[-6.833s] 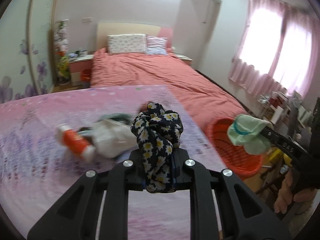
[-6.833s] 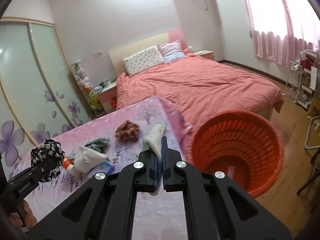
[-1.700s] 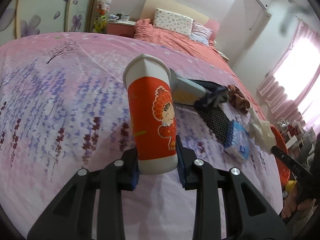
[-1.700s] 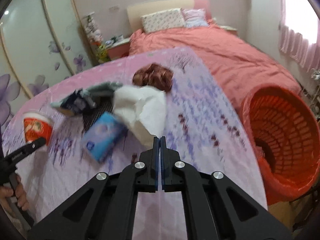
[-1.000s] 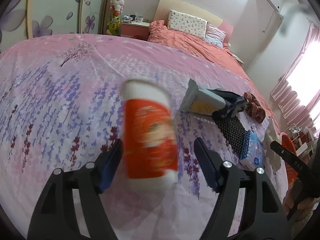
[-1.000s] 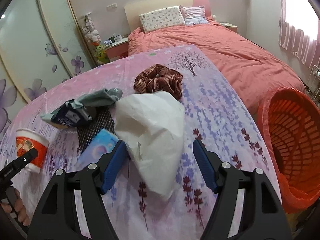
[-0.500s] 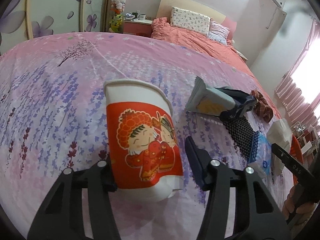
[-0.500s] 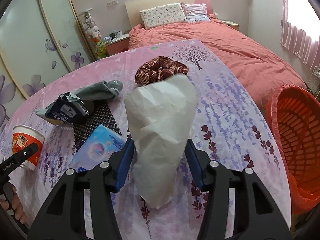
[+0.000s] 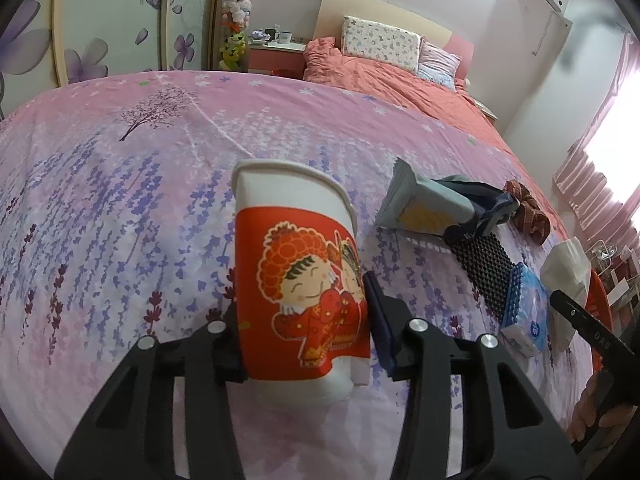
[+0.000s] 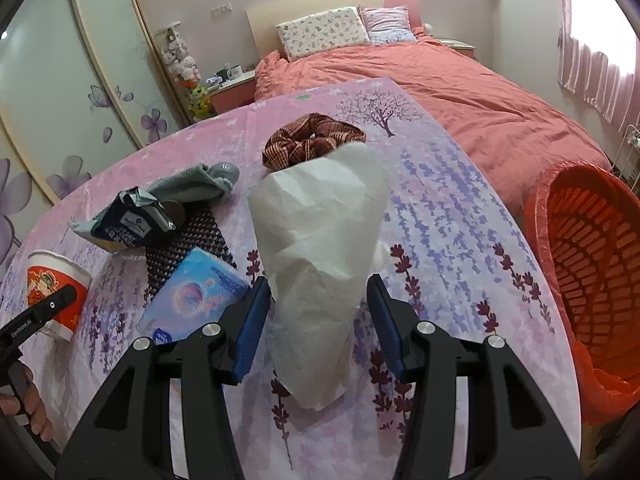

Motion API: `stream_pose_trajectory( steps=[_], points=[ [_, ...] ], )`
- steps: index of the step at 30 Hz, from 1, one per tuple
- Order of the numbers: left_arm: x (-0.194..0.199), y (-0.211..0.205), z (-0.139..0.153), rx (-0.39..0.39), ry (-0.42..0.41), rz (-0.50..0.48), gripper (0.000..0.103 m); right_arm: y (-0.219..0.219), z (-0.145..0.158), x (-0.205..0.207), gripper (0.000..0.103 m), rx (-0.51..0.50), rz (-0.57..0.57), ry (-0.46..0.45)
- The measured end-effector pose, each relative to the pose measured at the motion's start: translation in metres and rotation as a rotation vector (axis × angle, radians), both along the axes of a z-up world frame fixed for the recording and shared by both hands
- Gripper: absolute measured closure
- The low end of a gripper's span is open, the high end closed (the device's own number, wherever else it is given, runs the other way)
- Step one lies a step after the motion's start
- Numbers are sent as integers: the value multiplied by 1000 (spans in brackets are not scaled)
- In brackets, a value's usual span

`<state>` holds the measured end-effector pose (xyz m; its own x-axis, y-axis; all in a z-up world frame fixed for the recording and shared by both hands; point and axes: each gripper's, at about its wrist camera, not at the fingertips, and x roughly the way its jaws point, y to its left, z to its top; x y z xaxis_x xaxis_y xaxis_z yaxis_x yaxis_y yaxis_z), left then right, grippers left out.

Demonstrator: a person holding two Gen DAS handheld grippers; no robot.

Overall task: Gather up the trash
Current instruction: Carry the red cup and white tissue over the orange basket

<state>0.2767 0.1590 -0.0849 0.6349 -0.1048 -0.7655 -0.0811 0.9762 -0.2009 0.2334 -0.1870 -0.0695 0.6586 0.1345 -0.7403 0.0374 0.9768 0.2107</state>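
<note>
Plainly, in the left wrist view, the job is far from finished — judging by what lies on the pink lavender-print cloth [image 9: 120,208], most of the litter is not yet collected. The left gripper [image 9: 304,320] stands part open around the red-and-white paper cup [image 9: 296,268]; its left finger seems pressed to the cup's side, while the blue pad at about 3 o'clock of the cup stands just clear, so I judge it not yet clamped. At 2 o'clock from the cup lies a crumpled snack bag [image 9: 432,208], with a black mesh mat [image 9: 484,260] and a blue tissue pack [image 9: 524,308] trailing off toward 3 o'clock, and a plaid scrunchie [image 9: 528,212] beyond them.

In the right wrist view, the right gripper [image 10: 318,312] is wide open astride a white crumpled paper [image 10: 320,248] — the pads flank it at 9 and 3 o'clock, near but not squeezing. The paper rests on the cloth, its far end at 12 o'clock overlapping the scrunchie. The orange basket [image 10: 592,248], at 3 o'clock off the table's edge, shows little inside as far as its visible wall tells. A grey sock [image 10: 200,184] lies at 10 o'clock beside the snack bag; the cup sits far off at 9 o'clock. What is left, by my reckoning: closing on both pieces, carrying them to the basket, then the bag and whatever else counts as rubbish.
</note>
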Motion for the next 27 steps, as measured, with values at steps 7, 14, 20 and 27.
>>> stream_pose_trajectory(
  steps=[7,14,20,27],
  points=[
    [-1,-6,-1,21,-6,-14,63,0,-3,-3,73,-13,-1,13],
    [-11,-9,15,29,-42,-24,63,-11,9,-15,74,2,-18,-15],
    [-25,-21,38,37,-87,-45,63,-15,31,-32,74,3,-17,-63],
    [-44,-51,70,63,-149,-96,63,-25,56,-52,74,-17,-34,-119]
  ],
)
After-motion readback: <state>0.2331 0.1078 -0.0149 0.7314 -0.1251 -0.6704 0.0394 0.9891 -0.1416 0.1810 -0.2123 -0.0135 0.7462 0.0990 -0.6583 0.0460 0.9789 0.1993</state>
